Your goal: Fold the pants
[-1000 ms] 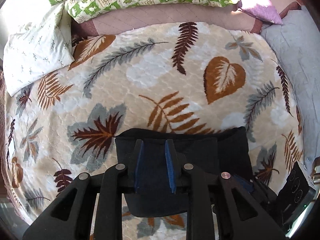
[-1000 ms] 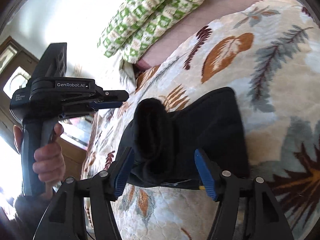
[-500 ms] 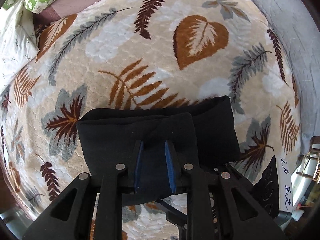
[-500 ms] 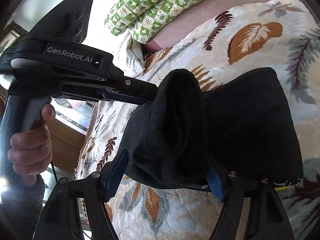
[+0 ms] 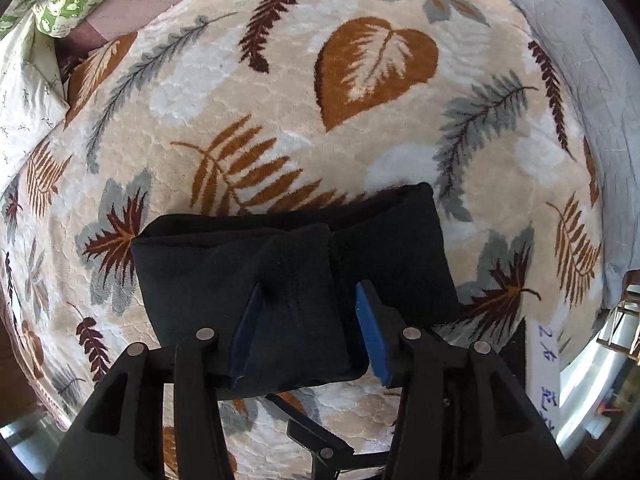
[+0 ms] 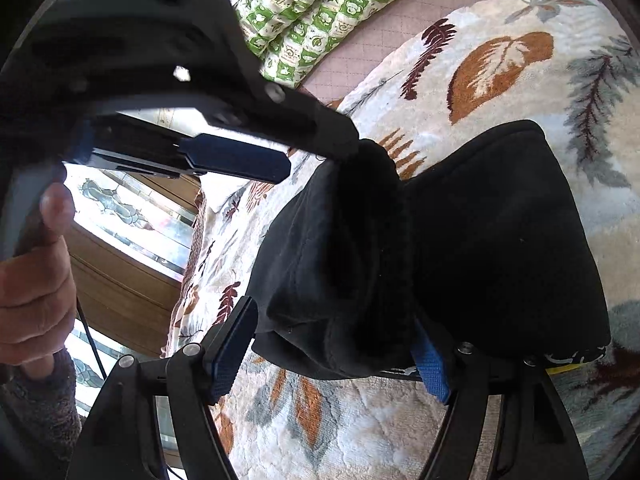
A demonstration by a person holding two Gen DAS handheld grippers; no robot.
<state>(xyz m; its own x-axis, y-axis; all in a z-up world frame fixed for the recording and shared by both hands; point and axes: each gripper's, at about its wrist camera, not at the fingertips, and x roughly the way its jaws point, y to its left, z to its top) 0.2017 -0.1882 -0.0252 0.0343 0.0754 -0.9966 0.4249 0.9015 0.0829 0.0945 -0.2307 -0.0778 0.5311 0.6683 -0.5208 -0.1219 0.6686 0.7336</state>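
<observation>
The black pants [image 5: 400, 248] lie as a folded bundle on the leaf-patterned blanket [image 5: 280, 100]. My left gripper [image 5: 308, 292] points straight down over the bundle's near half. Its jaws are opening, and a raised ridge of black cloth stands between the blue pads [image 5: 370, 332] without being squeezed. In the right wrist view the left gripper [image 6: 320, 156] reaches in from the upper left, its tip at the top of the fold. My right gripper [image 6: 332, 360] sits low at the near edge of the pants [image 6: 500, 240], open, with the cloth drooping between its fingers and over the right pad.
A green-and-white patterned quilt [image 6: 320, 12] lies rolled at the head of the bed, with a white pillow [image 5: 20, 100] to its left. A grey cover [image 5: 580, 60] runs along the right side. A person's hand [image 6: 32, 280] grips the left tool's handle. A wooden window frame [image 6: 120, 280] stands beyond the bed.
The left jaws, pinched on the top fold before, have spread apart. The left gripper has come lower over the bundle and the fold has settled. The right gripper has barely moved.
</observation>
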